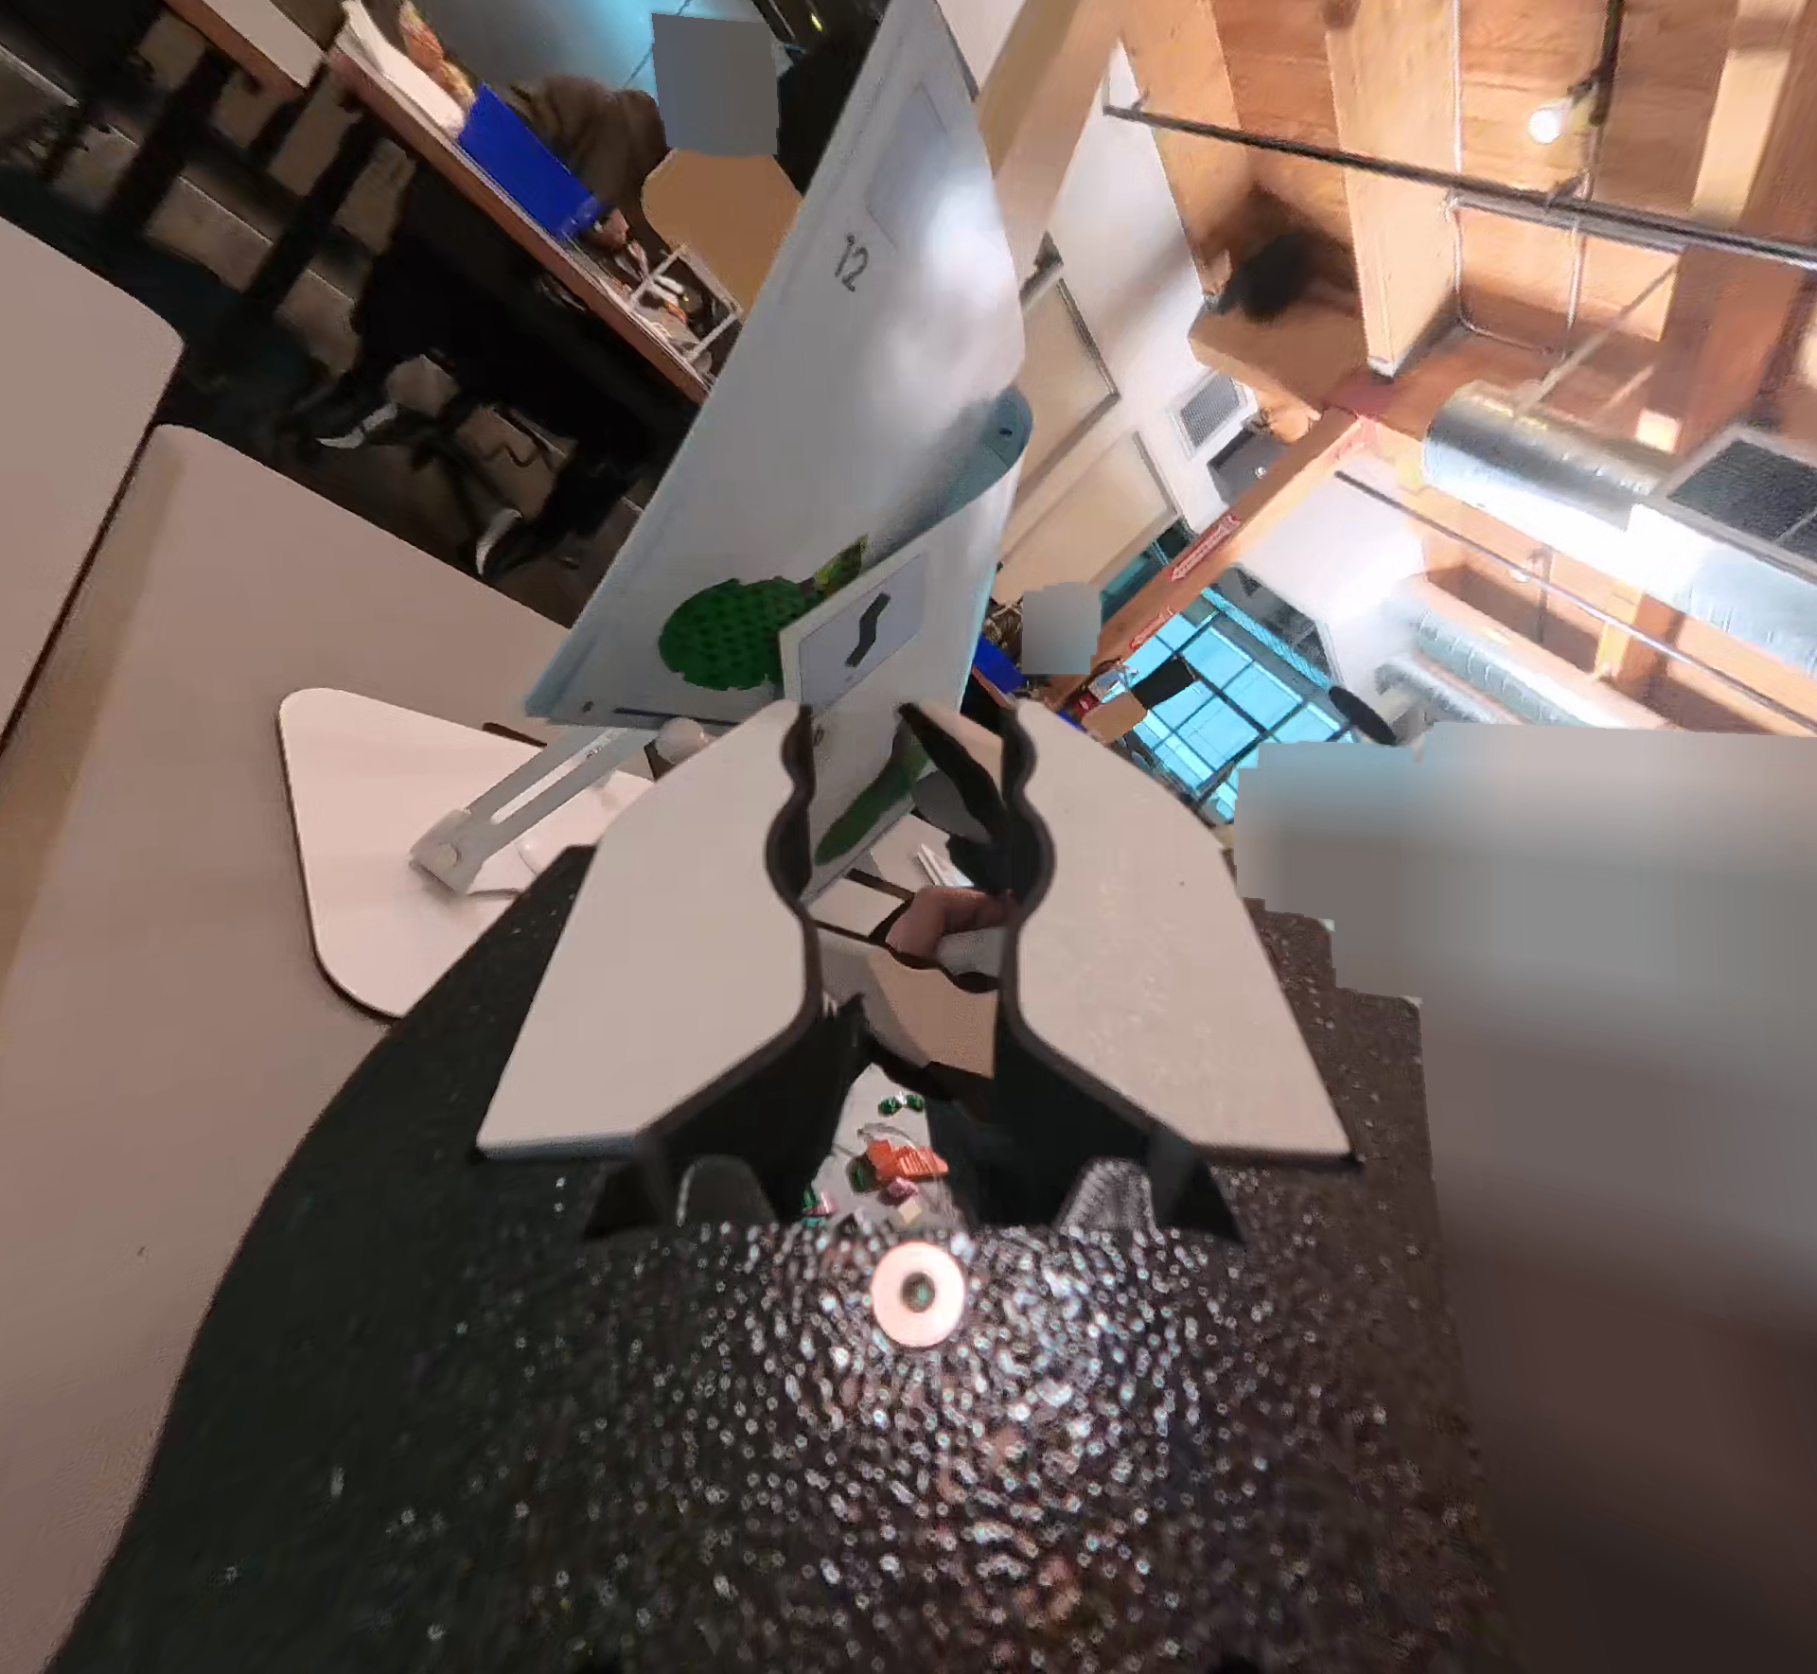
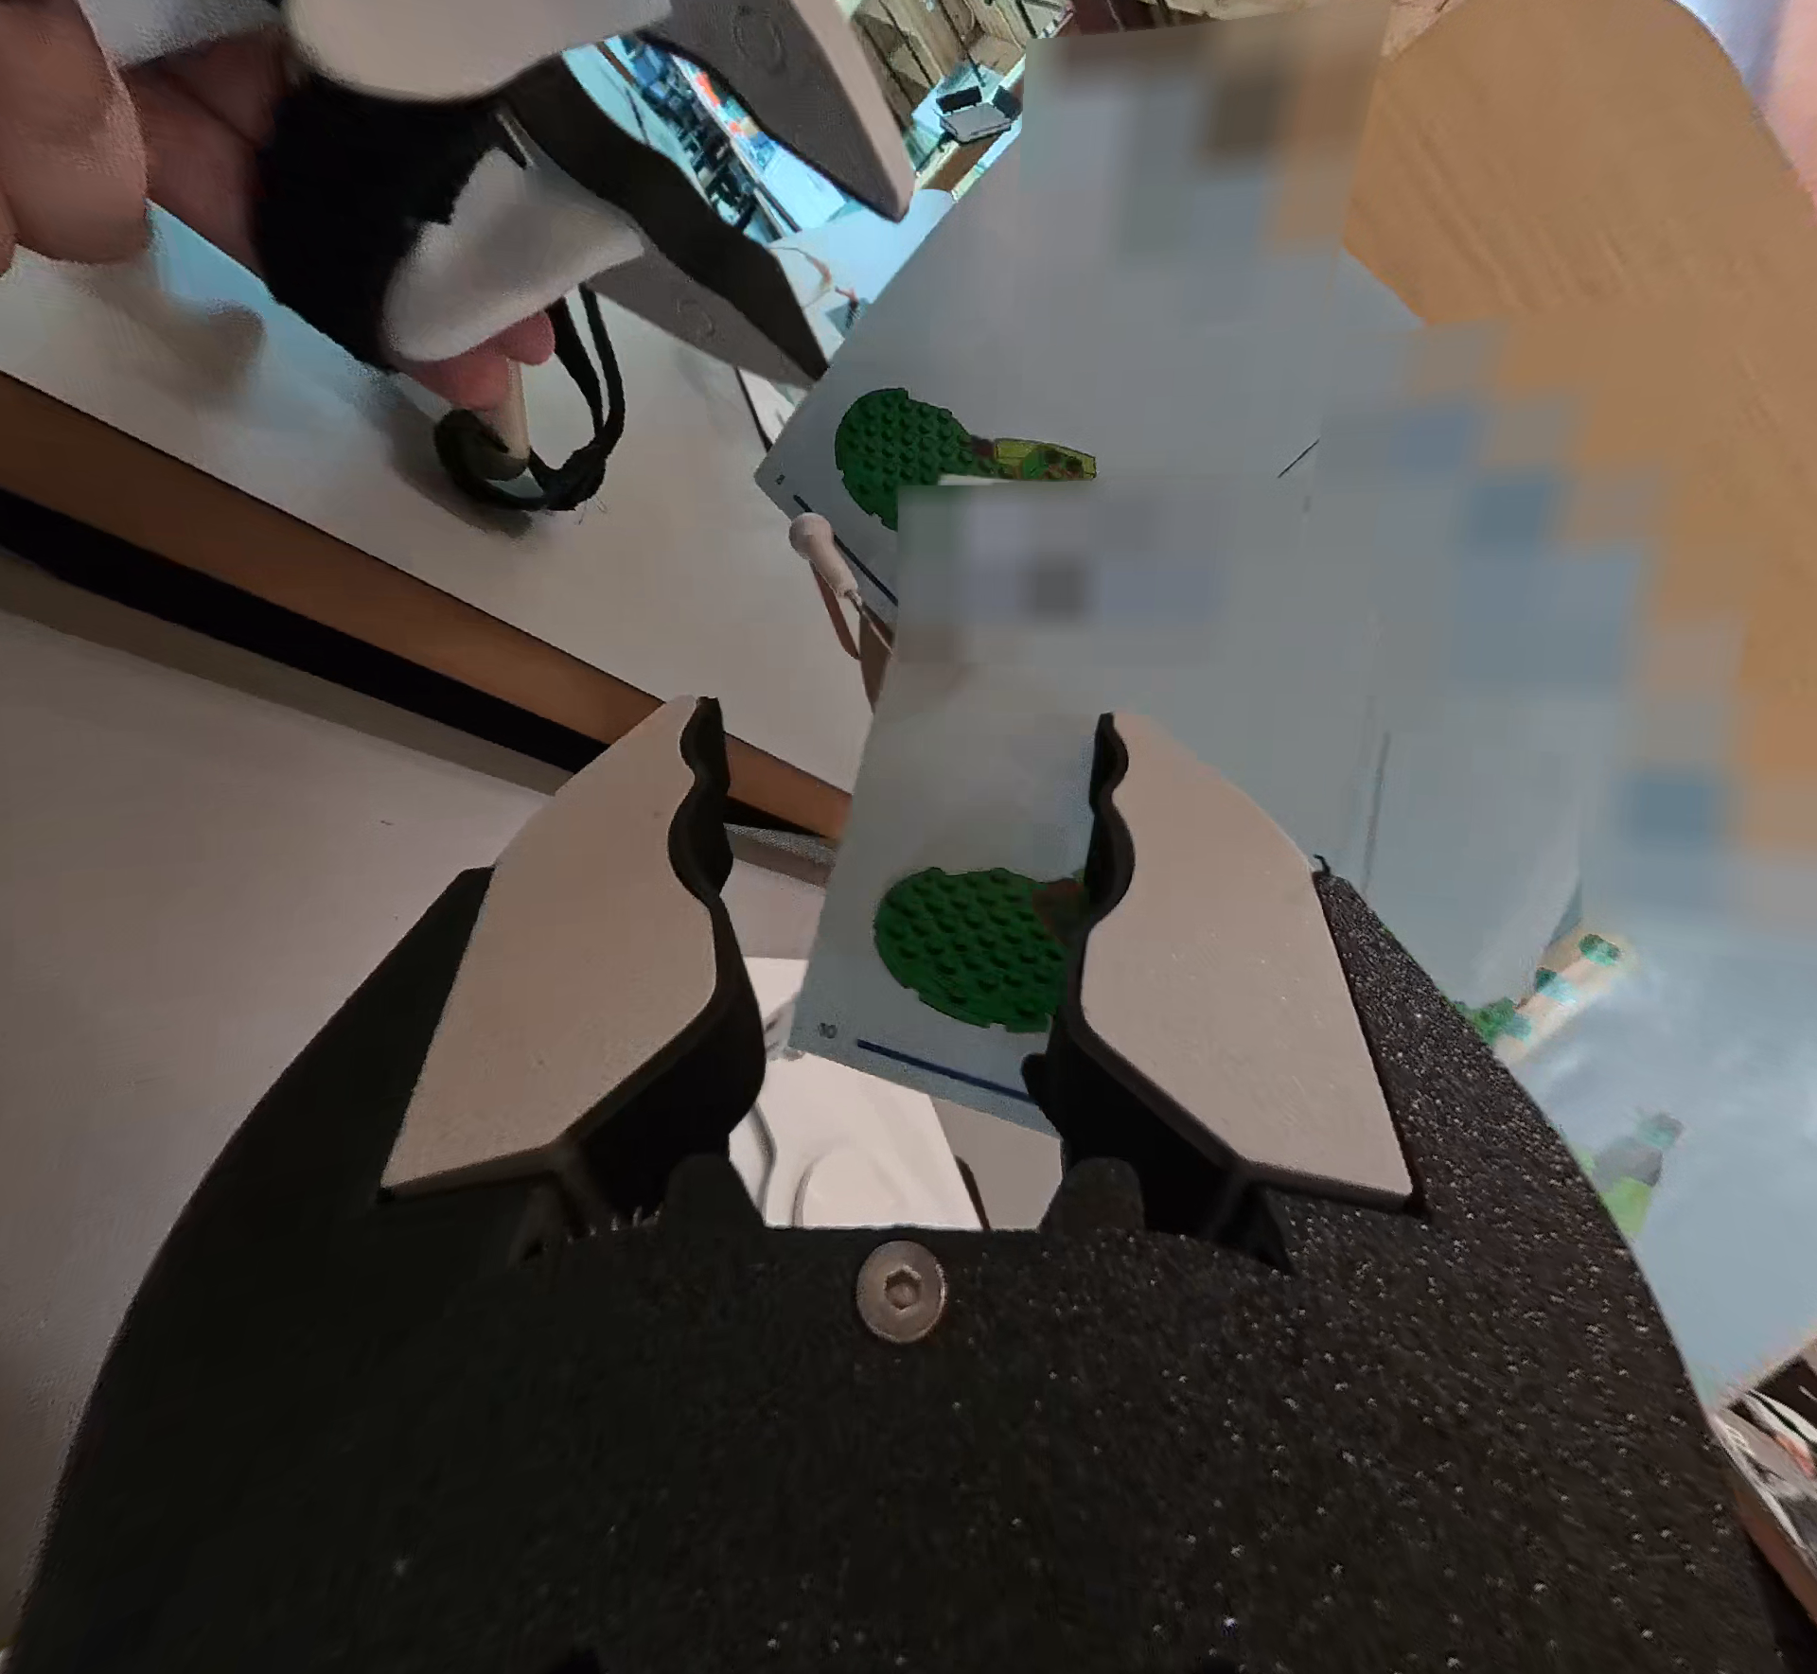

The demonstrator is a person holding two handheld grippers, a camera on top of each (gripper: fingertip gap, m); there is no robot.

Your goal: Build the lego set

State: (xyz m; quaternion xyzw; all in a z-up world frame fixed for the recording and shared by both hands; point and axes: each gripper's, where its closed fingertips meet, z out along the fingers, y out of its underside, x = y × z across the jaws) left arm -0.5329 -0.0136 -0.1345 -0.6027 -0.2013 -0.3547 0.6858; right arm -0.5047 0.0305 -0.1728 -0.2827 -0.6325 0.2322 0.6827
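The instruction booklet [image 1: 826,408] stands on a white stand [image 1: 374,840], its light blue pages showing a green round plate. My left gripper [image 1: 909,722] is open, with a loose page edge [image 1: 855,801] between its fingers, near the left one. My right gripper [image 2: 905,717] is open wide, and a turned page [image 2: 964,929] lies between its fingers against the right one. The left gripper [image 2: 855,280] also shows at the upper left of the right wrist view, held by a hand [image 2: 79,152]. Several small loose Lego pieces [image 1: 890,1165] lie on the table below the left gripper.
The stand's metal arm [image 1: 531,801] props the booklet. A black cord loop [image 2: 531,467] lies on the far table, past a dark gap between tables [image 2: 295,604]. Behind are another table with a blue bin [image 1: 526,152] and a seated person. There is about 7 cm between the tips of the two grippers.
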